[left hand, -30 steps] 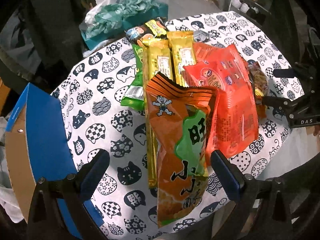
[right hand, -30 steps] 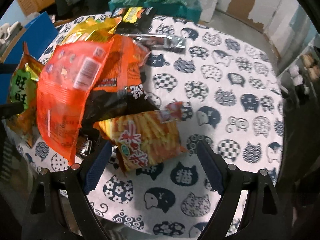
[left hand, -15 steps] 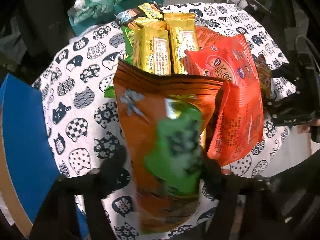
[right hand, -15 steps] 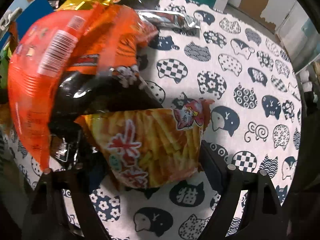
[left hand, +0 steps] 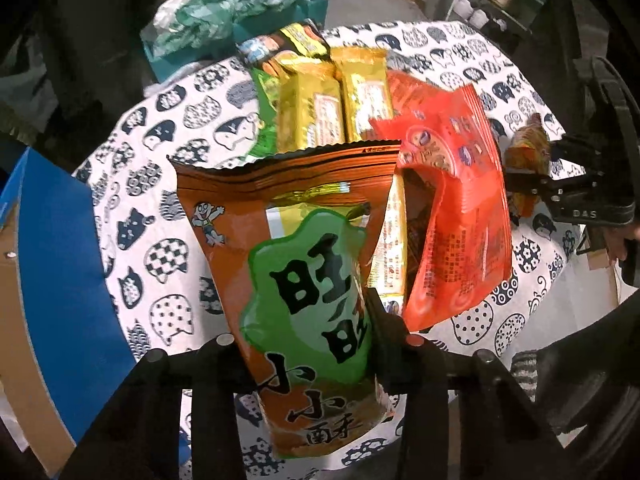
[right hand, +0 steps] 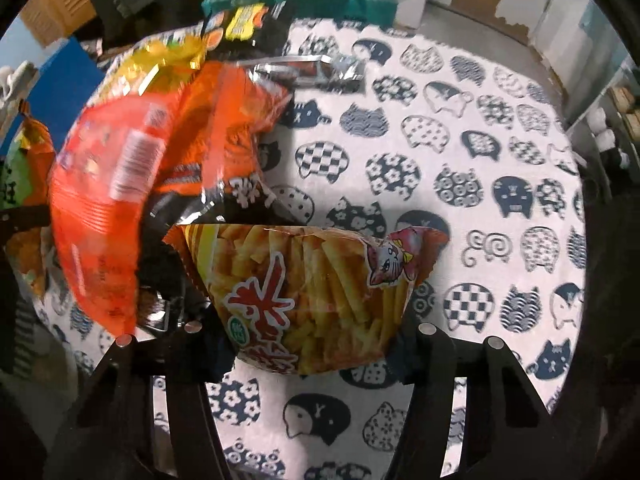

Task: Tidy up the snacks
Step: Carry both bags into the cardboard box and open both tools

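Both grips want to be firm but gentle, low on each bag, so nothing crushes or slips on lifting. The left gripper point(left hand: 308, 332) has just been closing and pinches the orange bag point(left hand: 296, 264) by its lower half. The right gripper point(right hand: 312, 340) has also been closing, squeezing the fries bag point(right hand: 316, 292) near its bottom. Beyond lie the red packet point(left hand: 460, 216) and yellow bars point(left hand: 340, 108) on the cat-print tablecloth point(right hand: 460, 152).

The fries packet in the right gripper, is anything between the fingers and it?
Nothing visible. The right gripper has just been closing, and the fries packet sits directly between its fingers with no other snack in between. The red bag lies beside it.
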Available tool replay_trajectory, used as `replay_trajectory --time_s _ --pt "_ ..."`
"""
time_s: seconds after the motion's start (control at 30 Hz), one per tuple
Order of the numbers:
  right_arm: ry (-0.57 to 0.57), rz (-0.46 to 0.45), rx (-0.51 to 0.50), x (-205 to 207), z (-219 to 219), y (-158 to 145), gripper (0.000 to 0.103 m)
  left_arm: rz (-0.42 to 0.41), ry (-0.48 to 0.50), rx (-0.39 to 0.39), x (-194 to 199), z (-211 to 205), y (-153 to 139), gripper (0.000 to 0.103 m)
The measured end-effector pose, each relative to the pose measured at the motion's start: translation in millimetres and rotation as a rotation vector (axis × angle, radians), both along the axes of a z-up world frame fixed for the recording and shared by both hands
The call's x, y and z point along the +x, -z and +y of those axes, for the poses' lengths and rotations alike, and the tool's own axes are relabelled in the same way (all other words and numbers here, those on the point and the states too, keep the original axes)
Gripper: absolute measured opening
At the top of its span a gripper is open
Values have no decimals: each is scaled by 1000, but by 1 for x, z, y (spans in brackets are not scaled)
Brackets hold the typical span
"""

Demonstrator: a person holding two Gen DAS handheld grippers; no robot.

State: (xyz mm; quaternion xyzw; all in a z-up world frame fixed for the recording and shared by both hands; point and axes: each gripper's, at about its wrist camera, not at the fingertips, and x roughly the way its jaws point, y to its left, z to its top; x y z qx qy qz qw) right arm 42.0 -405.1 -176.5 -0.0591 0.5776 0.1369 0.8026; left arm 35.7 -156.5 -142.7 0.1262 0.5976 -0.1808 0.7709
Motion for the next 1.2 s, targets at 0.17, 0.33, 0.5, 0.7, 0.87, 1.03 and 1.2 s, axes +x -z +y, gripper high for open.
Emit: replay_trajectory --time_s 0.17,0.33,0.5,0.7,0.87,1.03,1.2 --pt "37 -55 10 -15 -2 -32 59 -28 -12 -9 -1 11 -13 35" --pt "34 -128 14 -19 10 -56 59 -76 -21 -17 -3 21 -29 35" --pt "15 -198 11 -22 33 -78 59 -139 -10 -2 -8 26 -46 35" --pt "-11 -256 24 -25 55 -105 59 -231 -8 22 -14 40 -72 35" --pt "-37 -279 37 -23 77 -119 59 -300 -12 51 -18 53 -92 35" --pt "-66 -292 45 -21 101 -127 59 -349 -18 68 -22 69 -109 35" --pt "-101 -300 58 -17 132 -136 59 -384 -38 80 -25 86 -120 35"
